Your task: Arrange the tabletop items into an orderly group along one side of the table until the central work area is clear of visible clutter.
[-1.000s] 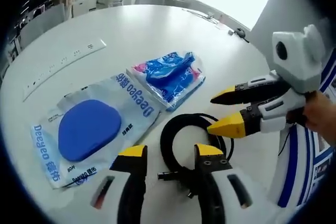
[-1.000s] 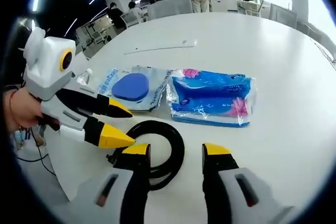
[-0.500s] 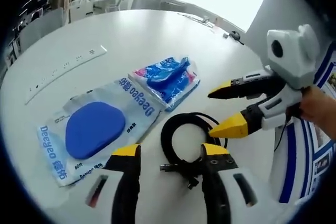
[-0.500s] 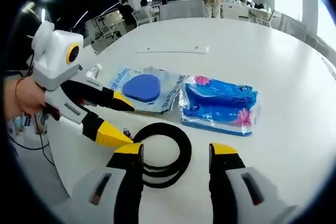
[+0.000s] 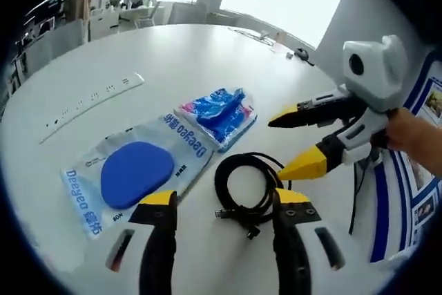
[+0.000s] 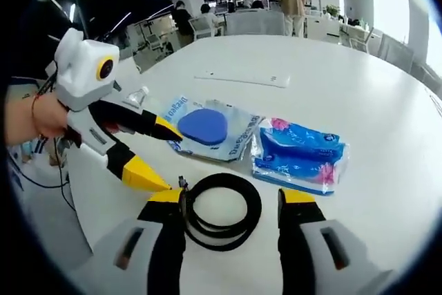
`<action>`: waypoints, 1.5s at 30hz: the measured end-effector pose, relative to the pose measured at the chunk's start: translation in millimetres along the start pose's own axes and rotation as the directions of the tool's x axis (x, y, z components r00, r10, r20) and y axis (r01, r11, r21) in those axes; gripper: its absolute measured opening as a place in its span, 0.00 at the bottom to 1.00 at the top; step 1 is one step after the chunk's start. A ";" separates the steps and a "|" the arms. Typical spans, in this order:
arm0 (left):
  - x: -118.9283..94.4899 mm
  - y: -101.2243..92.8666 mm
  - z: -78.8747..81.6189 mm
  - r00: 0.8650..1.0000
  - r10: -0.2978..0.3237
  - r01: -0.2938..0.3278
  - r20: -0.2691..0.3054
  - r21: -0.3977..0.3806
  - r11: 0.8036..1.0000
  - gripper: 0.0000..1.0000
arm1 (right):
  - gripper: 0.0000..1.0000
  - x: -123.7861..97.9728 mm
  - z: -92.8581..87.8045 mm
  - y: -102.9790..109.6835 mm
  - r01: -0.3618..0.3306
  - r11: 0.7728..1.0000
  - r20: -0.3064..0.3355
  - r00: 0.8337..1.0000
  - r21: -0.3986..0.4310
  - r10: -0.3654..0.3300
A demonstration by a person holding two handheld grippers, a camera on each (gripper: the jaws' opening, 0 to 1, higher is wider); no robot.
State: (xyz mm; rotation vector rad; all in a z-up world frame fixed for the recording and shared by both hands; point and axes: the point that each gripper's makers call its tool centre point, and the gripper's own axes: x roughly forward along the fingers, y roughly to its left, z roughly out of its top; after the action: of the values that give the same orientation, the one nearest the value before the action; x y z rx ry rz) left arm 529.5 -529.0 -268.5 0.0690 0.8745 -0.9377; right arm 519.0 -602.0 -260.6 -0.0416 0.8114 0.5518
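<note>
— Both grippers have pulled back from the black cable coil (image 5: 246, 188)?
— Yes; it lies on the white table (image 5: 173, 53) beside 2 blue packets (the tissue pack (image 6: 300, 155) farther right).
— Jaws?
— Left gripper (image 5: 224, 206) spread, empty; right gripper (image 6: 233, 198) likewise.

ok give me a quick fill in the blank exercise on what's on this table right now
1. The coiled black cable lies between the right gripper's two ____ tipped fingers.
2. The round blue pad sits sealed inside a clear ____ bag.
3. The crinkly blue and pink packet lies directly beside the ____.
4. Both the right gripper and the left gripper have their fingers ____.

Missing words: yellow; plastic; pad's bag; open
</note>
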 end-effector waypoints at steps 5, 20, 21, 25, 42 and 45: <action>-9.7 0.1 0.5 1.000 -0.010 0.010 0.020 -0.009 1.000 0.63 | 0.55 -2.2 7.1 10.2 -0.019 1.000 0.015 1.000 -0.011 0.019; -42.6 4.2 0.9 0.996 -0.024 0.024 0.081 -0.006 1.000 0.75 | 0.60 -8.2 26.2 28.8 -0.064 0.996 0.040 0.997 -0.064 0.066; -46.9 6.3 1.0 0.996 -0.018 0.019 0.086 -0.007 1.000 0.75 | 0.60 -8.2 26.8 29.7 -0.064 0.996 0.037 0.997 -0.066 0.066; -55.7 9.4 0.4 0.995 -0.014 0.015 0.098 -0.011 1.000 0.78 | 0.60 -8.9 30.7 34.7 -0.070 0.995 0.036 0.997 -0.076 0.073; -106.2 23.4 -13.5 0.989 0.021 -0.017 0.143 -0.030 0.999 0.82 | 0.60 -10.4 53.6 70.2 -0.111 0.984 0.055 0.991 -0.136 0.120; -116.4 26.8 -15.8 0.987 0.031 -0.025 0.155 -0.036 0.999 0.83 | 0.60 -9.9 56.3 72.9 -0.117 0.982 0.054 0.991 -0.146 0.125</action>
State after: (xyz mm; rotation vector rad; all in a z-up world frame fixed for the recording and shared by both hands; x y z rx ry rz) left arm 505.9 -427.6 -207.9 -0.0208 0.7428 -0.8893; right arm 516.5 -530.2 -202.0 -0.1059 0.7150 0.7223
